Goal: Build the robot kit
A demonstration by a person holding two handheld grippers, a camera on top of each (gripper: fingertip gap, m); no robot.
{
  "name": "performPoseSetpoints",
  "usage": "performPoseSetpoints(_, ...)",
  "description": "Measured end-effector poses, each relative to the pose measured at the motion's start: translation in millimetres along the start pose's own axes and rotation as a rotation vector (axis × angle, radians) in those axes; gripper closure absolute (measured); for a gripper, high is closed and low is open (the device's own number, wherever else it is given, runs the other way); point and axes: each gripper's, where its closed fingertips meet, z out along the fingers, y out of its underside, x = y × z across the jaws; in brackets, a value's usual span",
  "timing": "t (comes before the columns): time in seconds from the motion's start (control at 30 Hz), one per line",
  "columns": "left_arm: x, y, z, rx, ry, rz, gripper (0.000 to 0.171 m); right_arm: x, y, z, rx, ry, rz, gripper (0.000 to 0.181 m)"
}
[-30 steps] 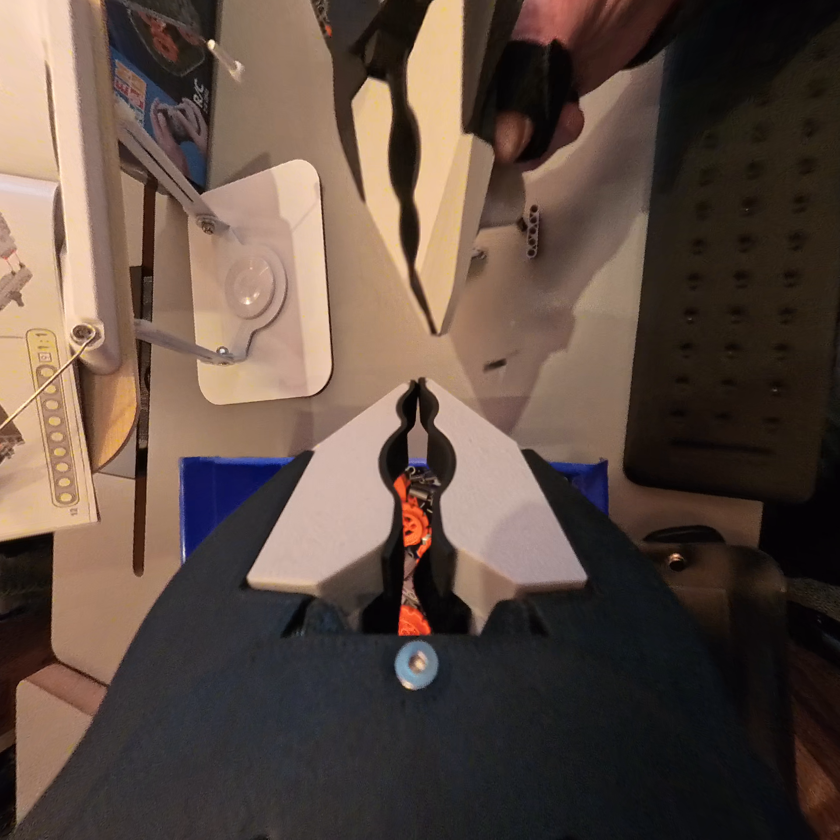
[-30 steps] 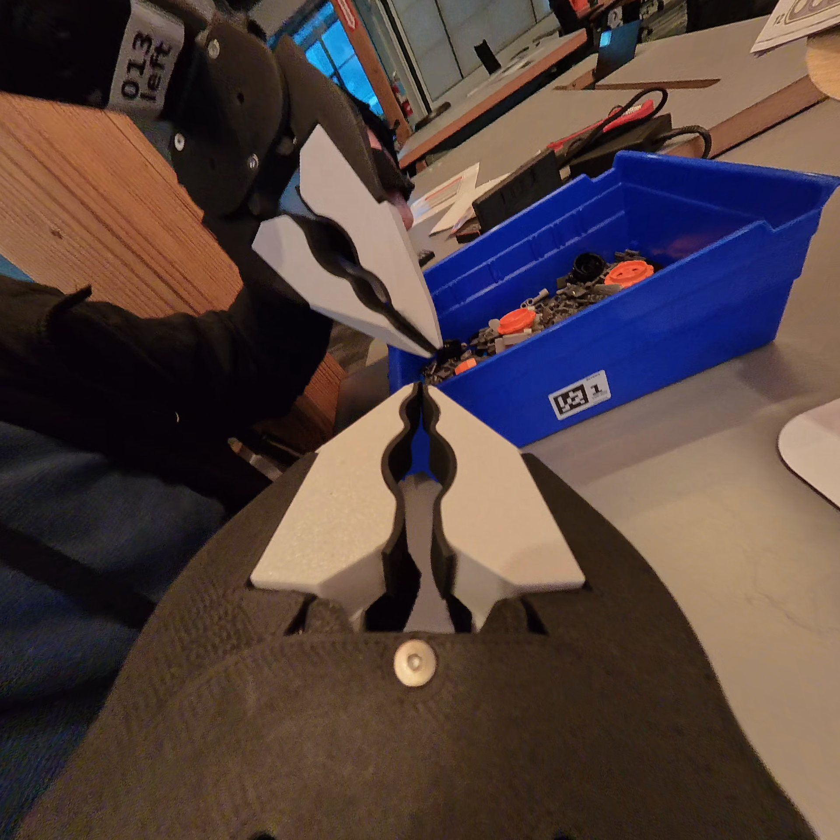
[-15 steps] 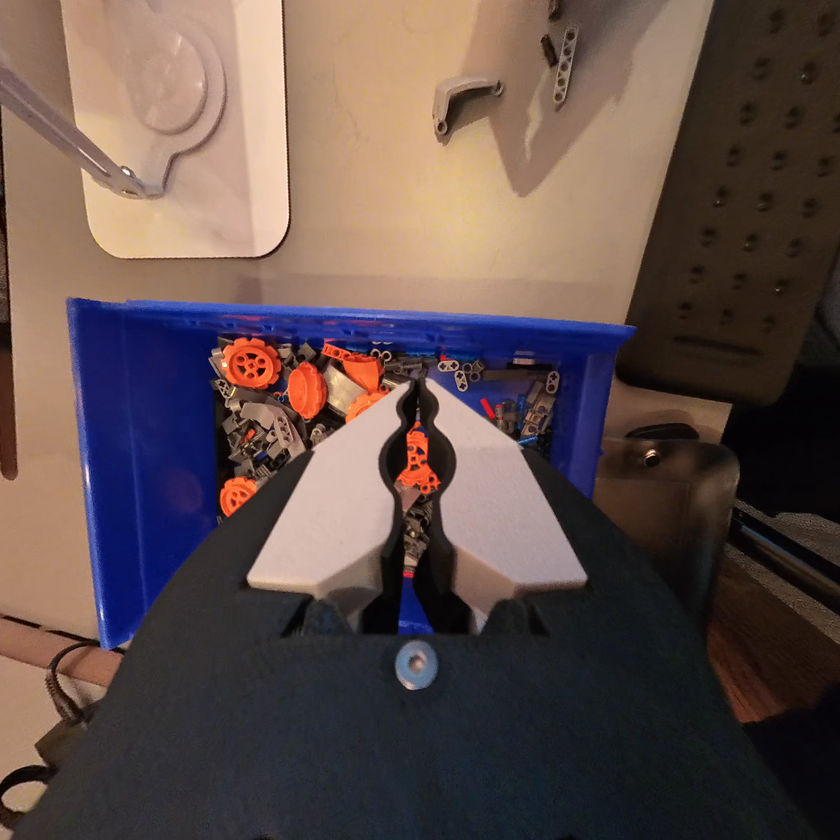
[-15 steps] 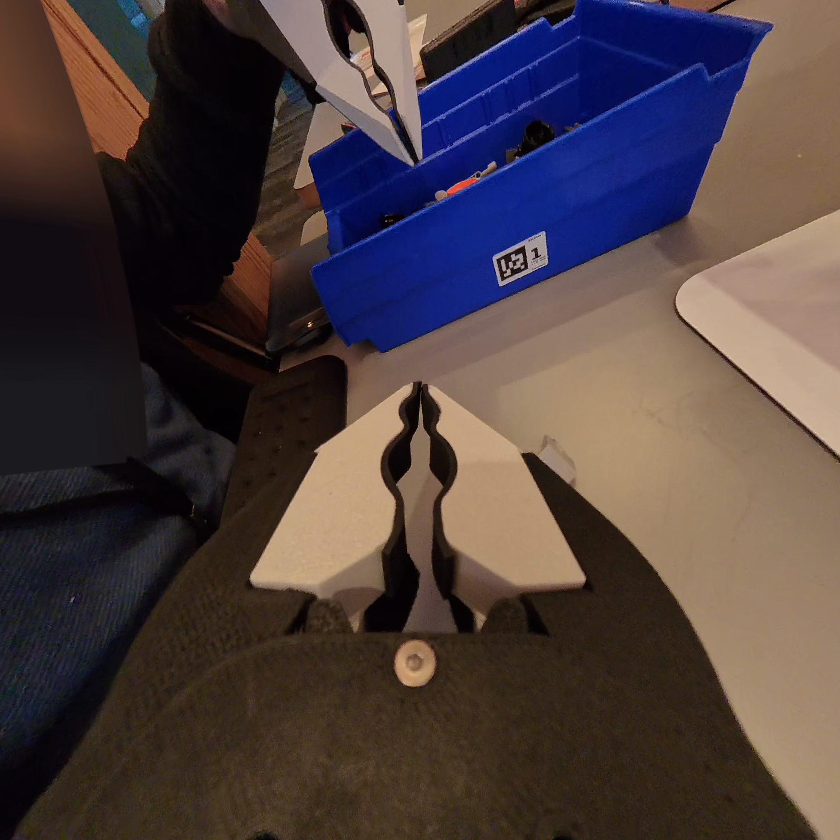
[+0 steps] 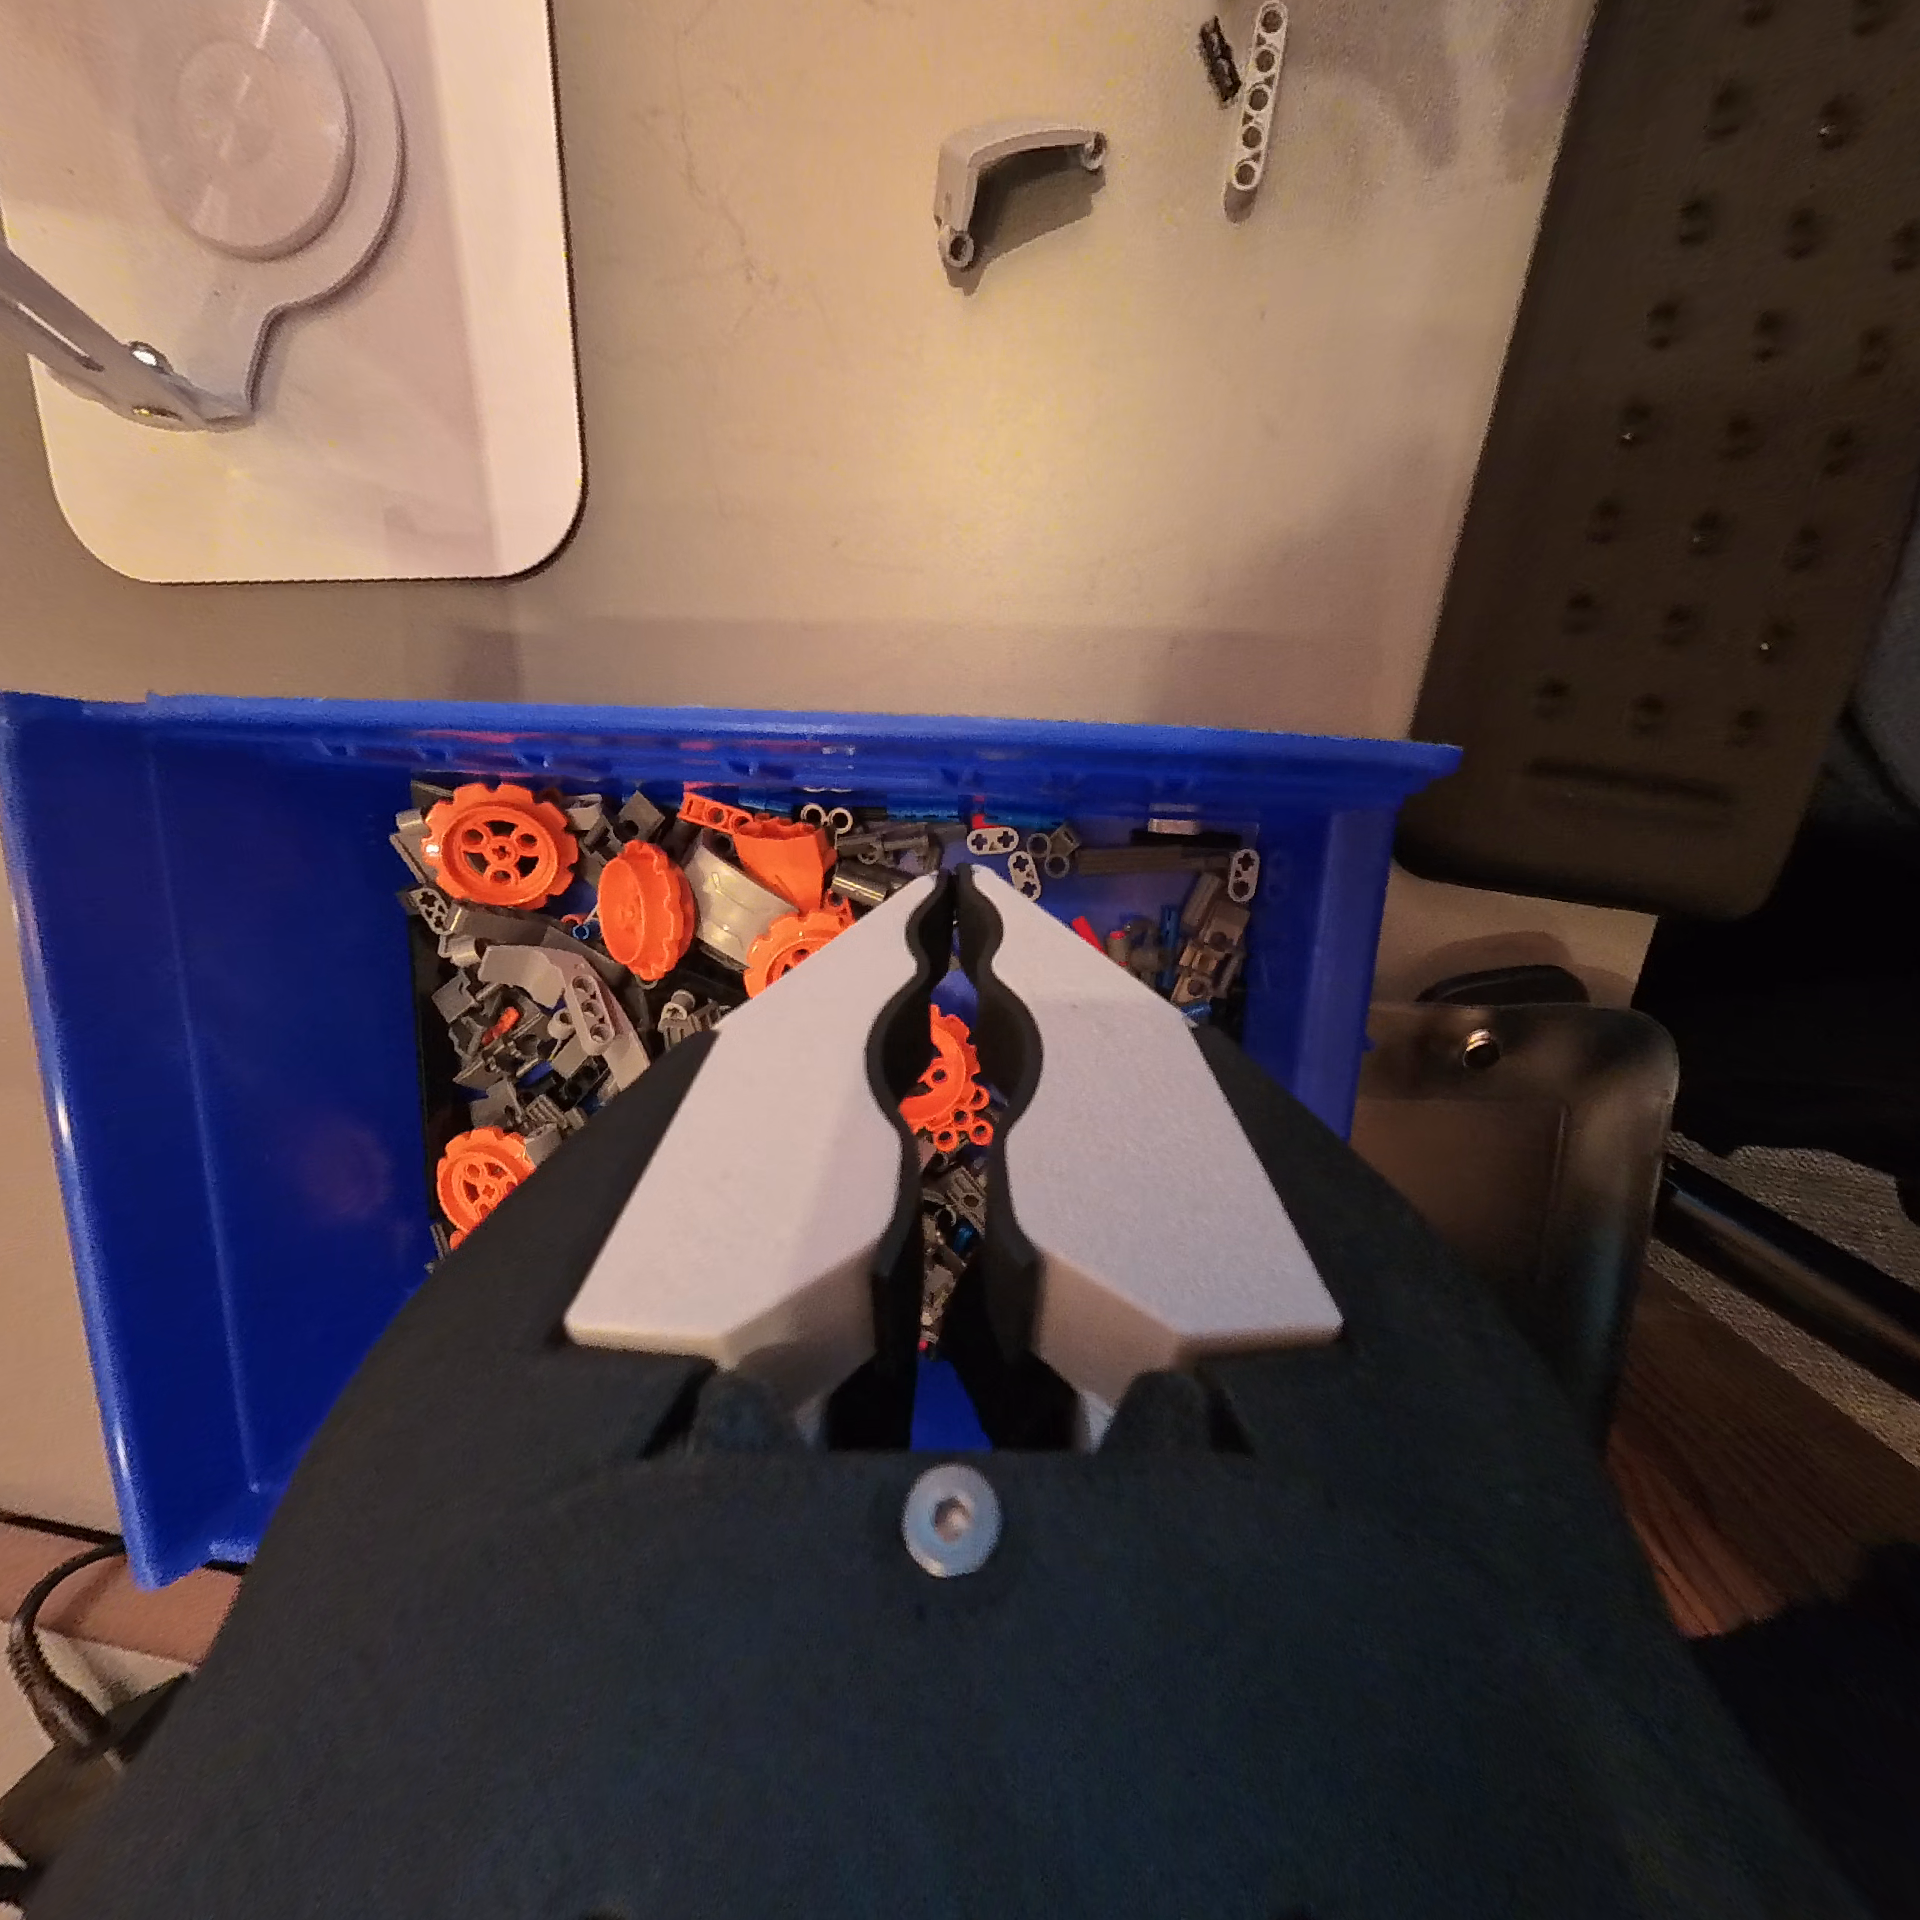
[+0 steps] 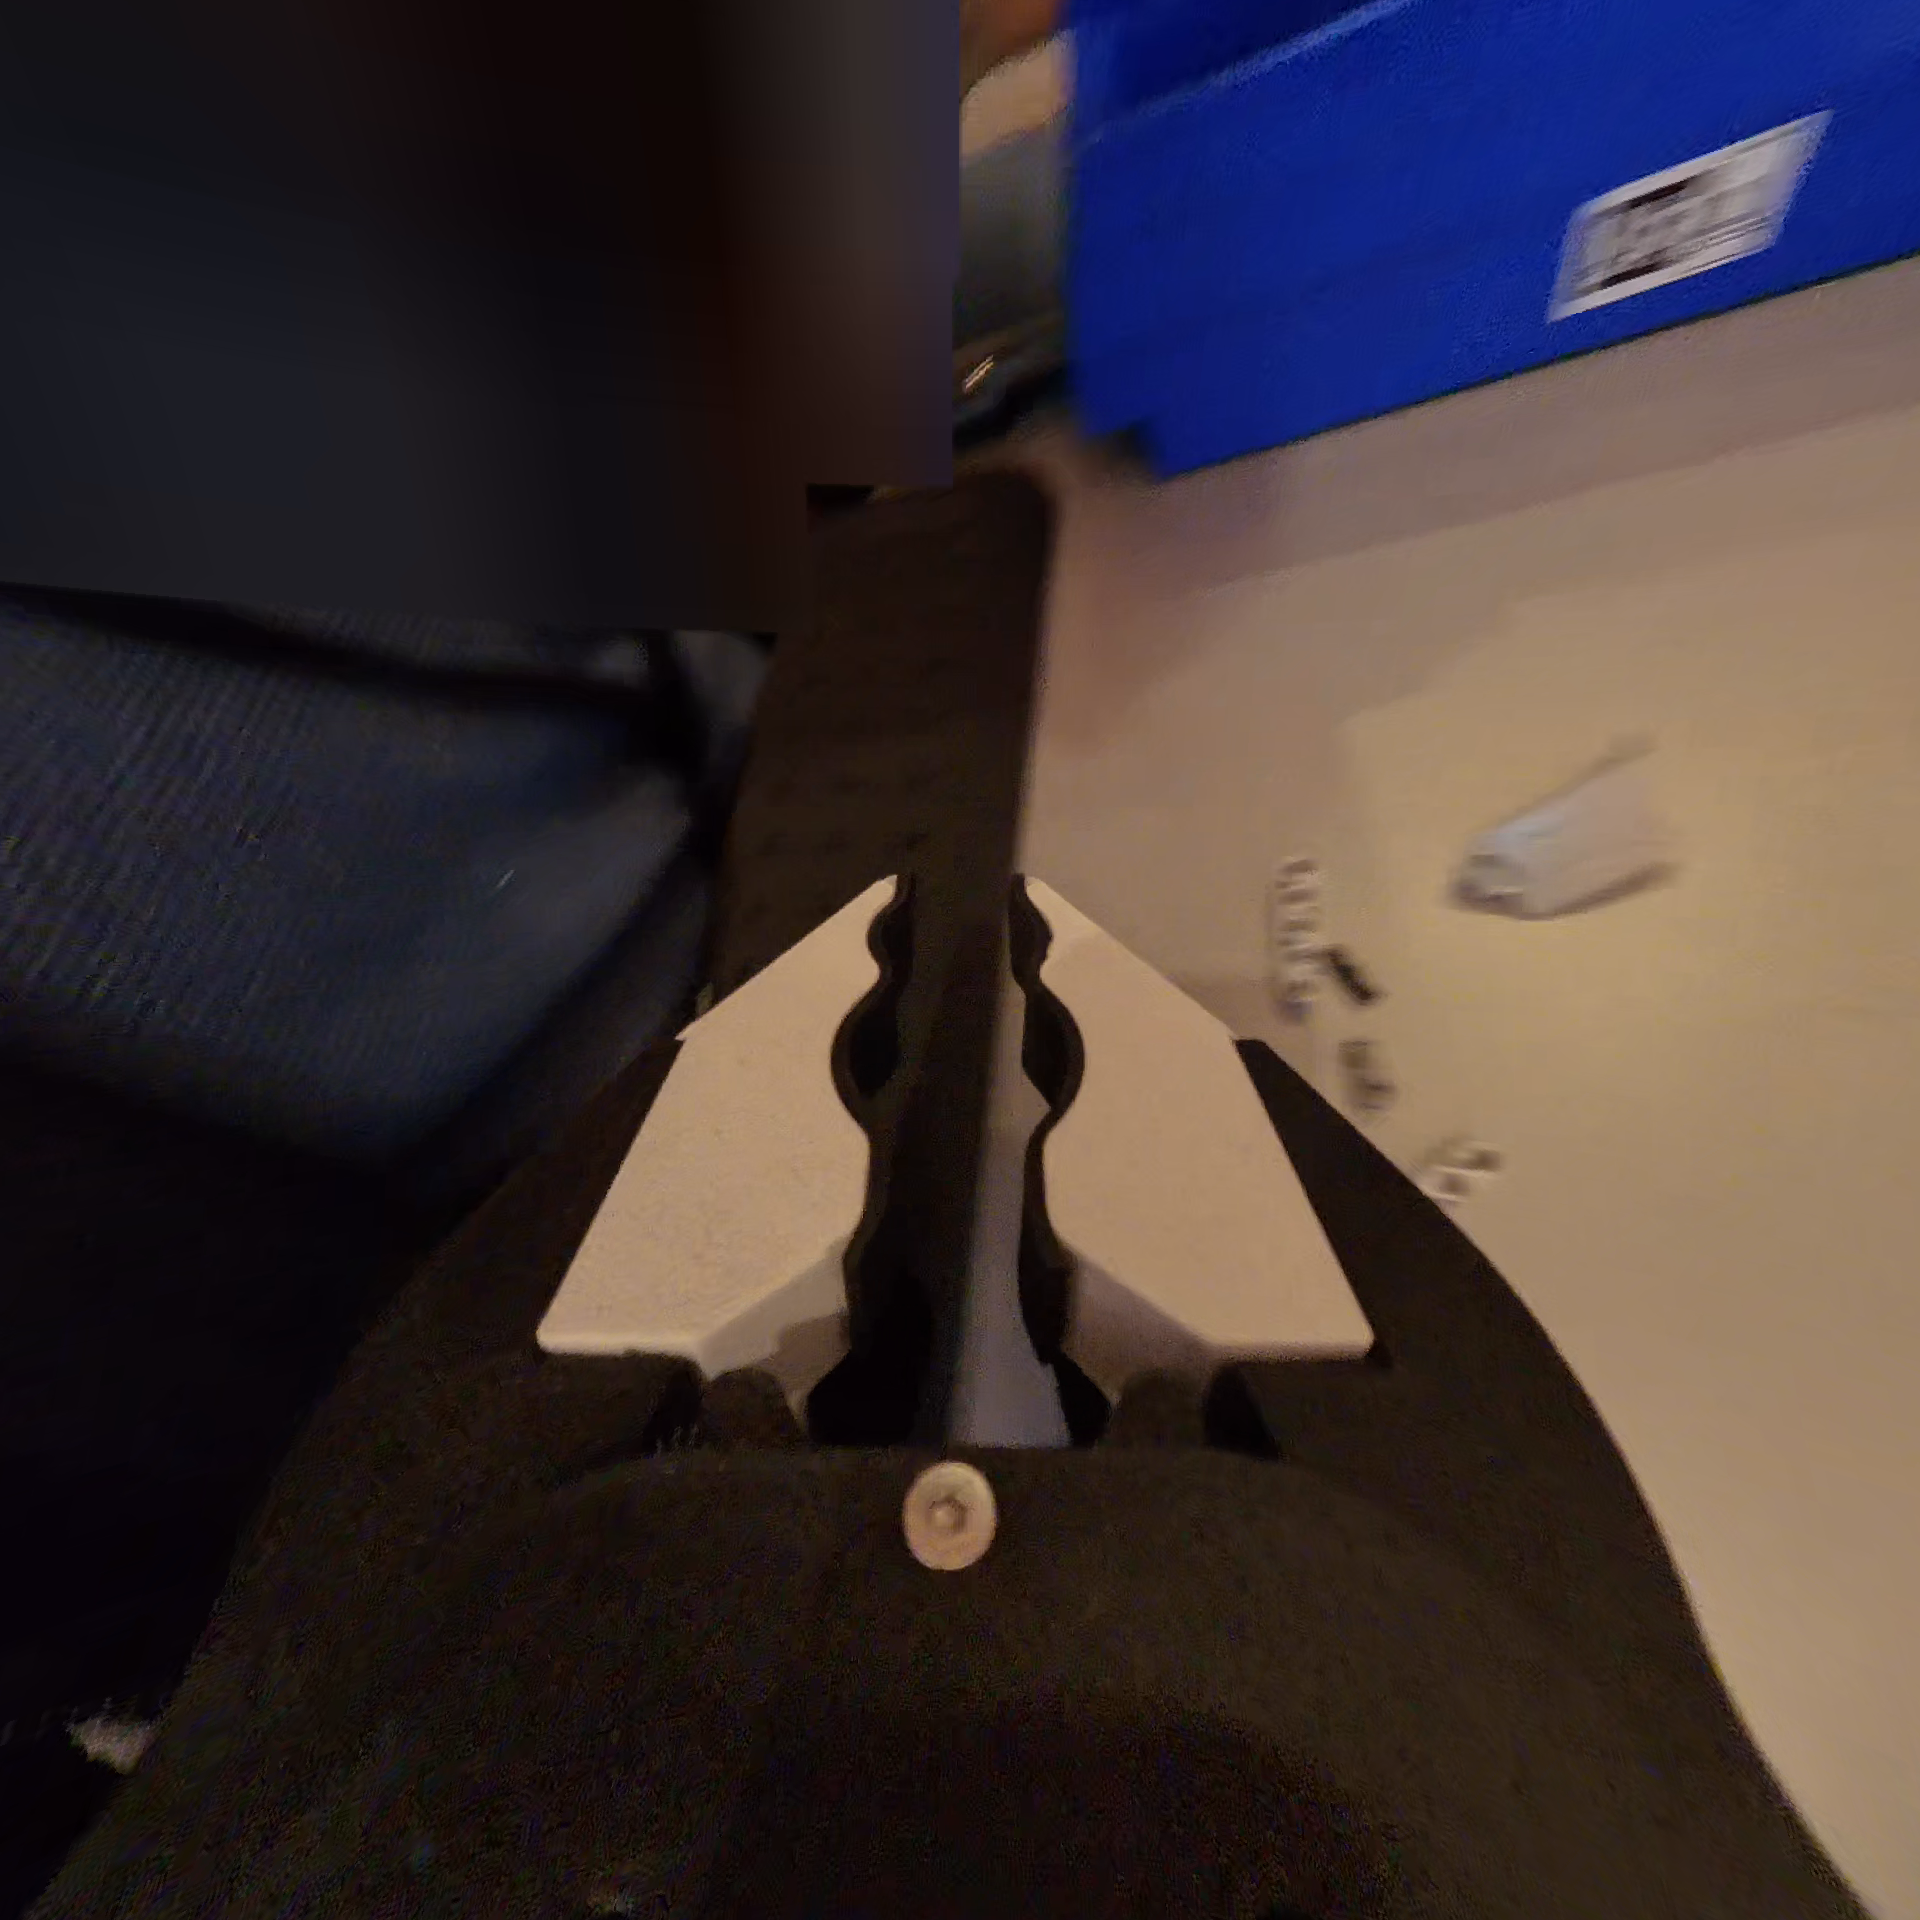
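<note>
My left gripper is shut and empty. It hovers over a blue bin full of small building parts, among them orange toothed wheels and grey pieces. My right gripper is open by a narrow gap and empty. It hangs low over the edge of a black perforated pad at the table's near side. To its right, small grey parts lie blurred on the table: a curved piece and a holed beam. The same curved piece and beam show beyond the bin in the left wrist view.
A white board with a clear round lens and a metal arm lies beyond the bin on the left. The black pad lies right of the bin. The bin's side with a label and a person's blue clothing show in the right wrist view. Tip to tip, the grippers are about 25 centimeters apart.
My left gripper has drawn back from the table to above the bin, still shut. My right gripper has swung down toward the black pad and its jaws have parted.
</note>
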Motion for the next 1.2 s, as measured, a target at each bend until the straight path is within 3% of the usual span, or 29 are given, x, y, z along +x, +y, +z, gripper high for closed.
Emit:
performPoseSetpoints(0.17, 4, -1, 2, -0.009, 0.017, 0.006, 0.171, -54, 57, 26, -0.236, -0.089, -0.093, 0.157)
performPoseSetpoints(0.27, 6, -3, 3, -0.010, 0.020, 0.013, 0.171, -73, 62, 38, -0.233, -0.109, -0.128, 0.158)
performPoseSetpoints(0.53, 9, -6, 0, -0.011, 0.009, 0.024, 0.171, -77, 73, 50, -0.269, -0.044, -0.219, 0.179)
performPoseSetpoints(0.63, 6, -1, -4, -0.023, -0.003, 0.020, 0.171, -57, 63, 44, -0.205, 0.028, -0.159, 0.179)
performPoseSetpoints(0.73, 0, 9, -6, -0.038, -0.004, -0.012, 0.171, -12, 48, 31, -0.156, 0.194, -0.093, 0.180)
performPoseSetpoints(0.87, 1, 27, -3, -0.083, 0.043, -0.050, 0.170, 41, 58, 21, -0.244, 0.381, -0.074, 0.179)
performPoseSetpoints(1.2, 22, 58, 17, -0.177, 0.217, -0.046, 0.162, 62, 51, 14, -0.167, 0.448, -0.061, 0.166)
